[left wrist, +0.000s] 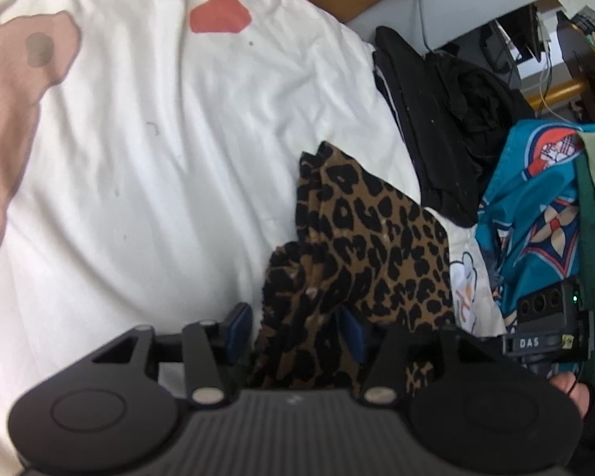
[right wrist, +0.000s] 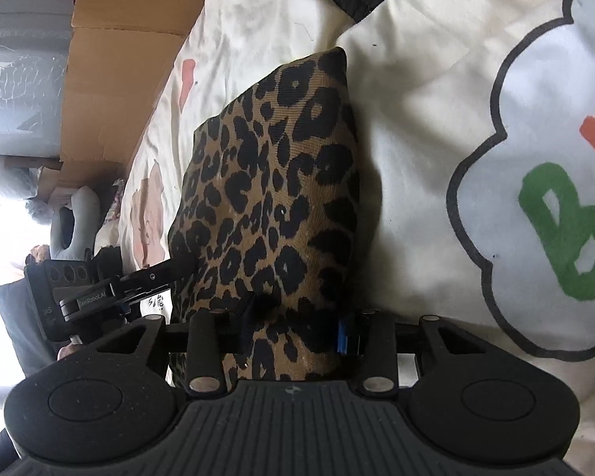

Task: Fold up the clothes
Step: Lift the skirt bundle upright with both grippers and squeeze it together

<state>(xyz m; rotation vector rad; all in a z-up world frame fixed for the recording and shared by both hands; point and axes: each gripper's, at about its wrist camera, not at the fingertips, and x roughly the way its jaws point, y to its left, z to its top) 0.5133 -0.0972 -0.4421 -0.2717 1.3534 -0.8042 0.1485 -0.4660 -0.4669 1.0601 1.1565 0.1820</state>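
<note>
Leopard-print garment on bed.

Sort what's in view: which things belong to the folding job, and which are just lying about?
In the job:
- leopard-print garment
- left gripper, the garment between its fingers
- right gripper, the garment between its fingers

Lying about:
- black clothes
- teal patterned cloth
- cardboard box
- white printed bedcover

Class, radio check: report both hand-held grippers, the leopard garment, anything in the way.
Left hand-held gripper, right hand-held gripper: leopard garment between jaws, grip unclear. Garment bunched on white bedding. Black clothes lie beside.
</note>
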